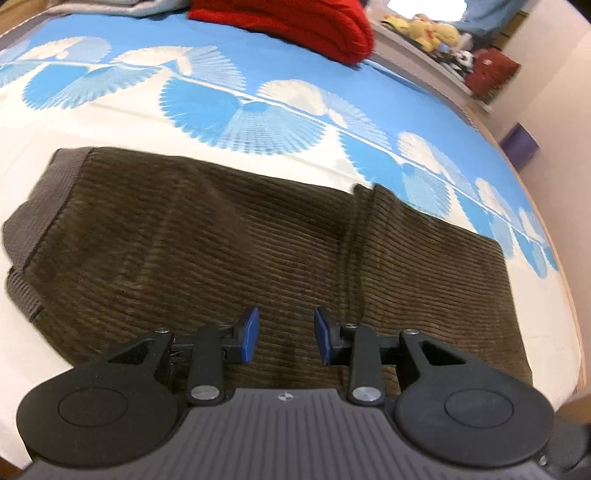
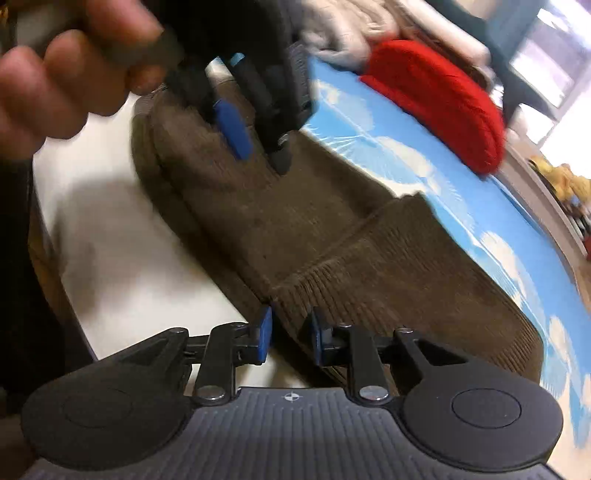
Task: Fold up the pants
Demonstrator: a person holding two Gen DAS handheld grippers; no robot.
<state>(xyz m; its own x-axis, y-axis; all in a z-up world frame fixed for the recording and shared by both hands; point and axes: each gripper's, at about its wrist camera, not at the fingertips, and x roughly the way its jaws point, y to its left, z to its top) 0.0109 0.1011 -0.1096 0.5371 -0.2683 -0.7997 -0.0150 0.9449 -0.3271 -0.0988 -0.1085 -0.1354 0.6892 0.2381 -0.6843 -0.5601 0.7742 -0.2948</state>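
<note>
Brown corduroy pants (image 1: 221,240) lie folded on the bed, with the grey waistband (image 1: 29,229) at the left end. My left gripper (image 1: 284,332) hangs over their near part, open, with only flat cloth showing below the gap. The right wrist view shows the pants (image 2: 332,240) stretching away, a fold seam across the middle. My right gripper (image 2: 288,336) is at their near edge, jaws apart; the edge of the cloth lies in the gap, and the pads do not press on it. The left gripper (image 2: 260,155) appears blurred over the far end, held by a hand (image 2: 55,85).
The bed has a blue and white fan-patterned sheet (image 1: 258,110). A folded red cloth (image 1: 295,26) lies at the far side, with grey clothes (image 2: 343,44) beside it. A shelf with a yellow plush toy (image 1: 432,31) stands beyond the bed. On the floor sits a purple box (image 1: 521,144).
</note>
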